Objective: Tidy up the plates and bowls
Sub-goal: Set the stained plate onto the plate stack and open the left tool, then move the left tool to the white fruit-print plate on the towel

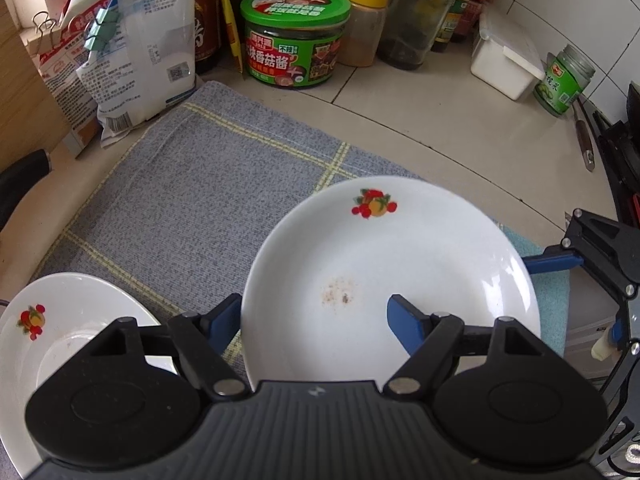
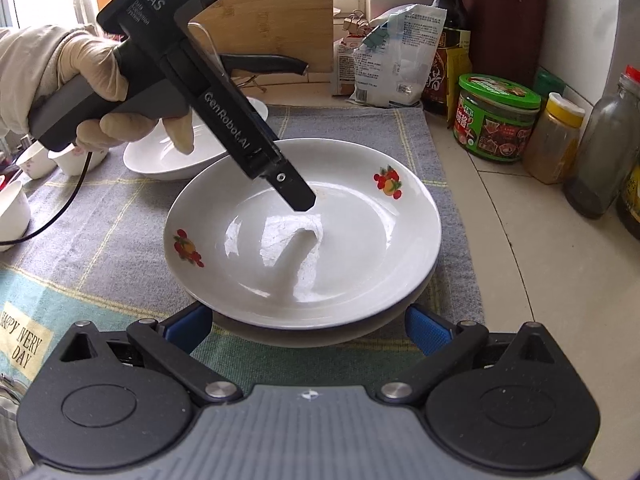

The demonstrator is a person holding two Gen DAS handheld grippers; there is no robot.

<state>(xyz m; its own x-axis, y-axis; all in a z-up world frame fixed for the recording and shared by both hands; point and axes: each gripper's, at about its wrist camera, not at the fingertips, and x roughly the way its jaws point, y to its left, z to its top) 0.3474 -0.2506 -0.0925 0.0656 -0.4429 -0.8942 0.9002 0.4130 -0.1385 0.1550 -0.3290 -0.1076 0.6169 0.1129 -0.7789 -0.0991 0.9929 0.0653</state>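
Observation:
A white deep plate with fruit prints [image 1: 400, 264] [image 2: 344, 240] rests on a second plate, whose rim [image 2: 320, 338] shows beneath it, on a grey checked cloth [image 1: 180, 200]. My left gripper [image 1: 314, 320] is open astride the plate's rim, one blue finger over the inside and the other outside. In the right wrist view a gloved hand [image 2: 92, 80] holds it slanting down into the plate. My right gripper [image 2: 308, 328] is open, its blue fingers [image 2: 428, 332] flanking the stack's near edge. Another fruit-print plate [image 1: 60, 320] [image 2: 176, 156] lies beside it.
Jars, bottles and bags line the back: a green-lidded sauce jar [image 1: 294, 40] [image 2: 496, 120], a yellow-capped jar [image 1: 366, 20], a clipped bag [image 1: 148, 40], a white box [image 1: 504, 60]. Small white bowls [image 2: 12, 208] and cups [image 2: 36, 160] stand at the cloth's left. A knife handle [image 2: 264, 62] lies behind.

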